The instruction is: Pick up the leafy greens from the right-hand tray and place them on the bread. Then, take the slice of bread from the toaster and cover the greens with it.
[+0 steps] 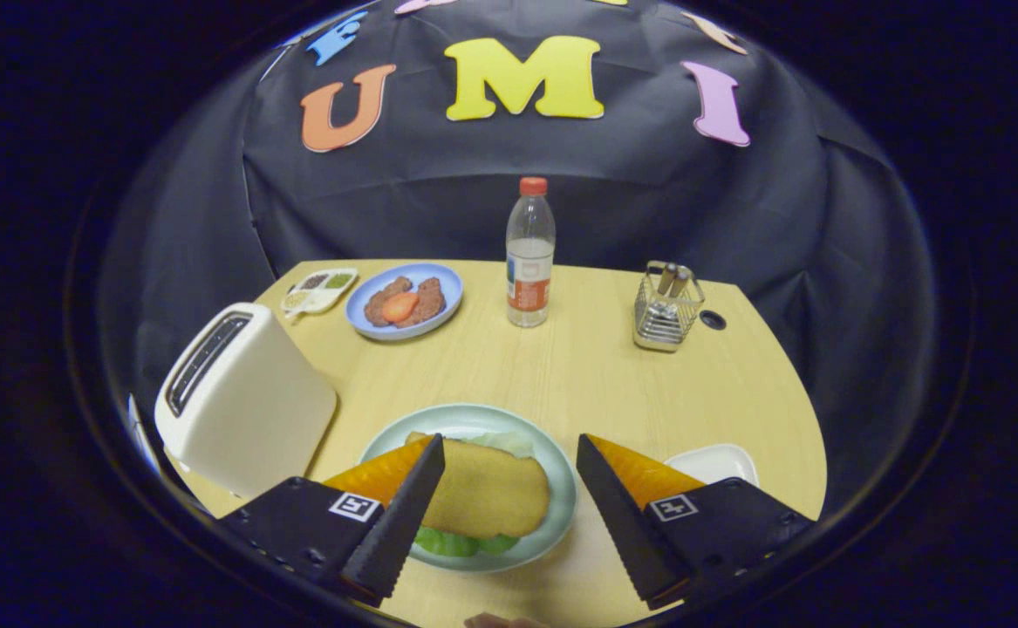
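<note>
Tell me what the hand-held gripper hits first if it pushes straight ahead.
Likely the bread slice on the green plate, lying between the open hand-held gripper's fingers; beyond it, the water bottle. Depth is uncertain.

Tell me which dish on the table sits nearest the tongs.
The pale green plate with the bread over greens, lying between the open tongs. The blue plate stands far beyond.

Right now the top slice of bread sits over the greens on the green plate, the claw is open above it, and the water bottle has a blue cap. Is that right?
Not quite: the water bottle has a red cap, as the gripper view shows. The rest holds: the bread covers the greens on the green plate, and the claw is open above it.
</note>
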Tool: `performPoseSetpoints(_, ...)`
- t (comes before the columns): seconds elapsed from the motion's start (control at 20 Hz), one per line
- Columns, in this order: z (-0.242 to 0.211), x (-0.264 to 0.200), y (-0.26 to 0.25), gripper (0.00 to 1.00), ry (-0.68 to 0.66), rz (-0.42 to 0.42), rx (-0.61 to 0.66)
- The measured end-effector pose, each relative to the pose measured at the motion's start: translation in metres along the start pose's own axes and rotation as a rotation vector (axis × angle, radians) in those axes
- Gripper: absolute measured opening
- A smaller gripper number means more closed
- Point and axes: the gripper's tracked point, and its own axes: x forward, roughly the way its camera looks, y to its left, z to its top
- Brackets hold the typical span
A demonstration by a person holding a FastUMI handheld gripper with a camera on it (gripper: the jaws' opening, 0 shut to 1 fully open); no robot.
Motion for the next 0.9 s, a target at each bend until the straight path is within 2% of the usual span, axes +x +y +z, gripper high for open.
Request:
performPoseSetpoints(0.4,0.066,-0.124,0.002,0.95,-0.209,-0.062,0.111)
performPoseSetpoints(0.7,0.102,-0.243,0.027,0.95,-0.433,-0.086,0.041)
performPoseSetpoints(0.9,0.104,-0.302,0.057,0.94,-0.547,-0.075,0.017)
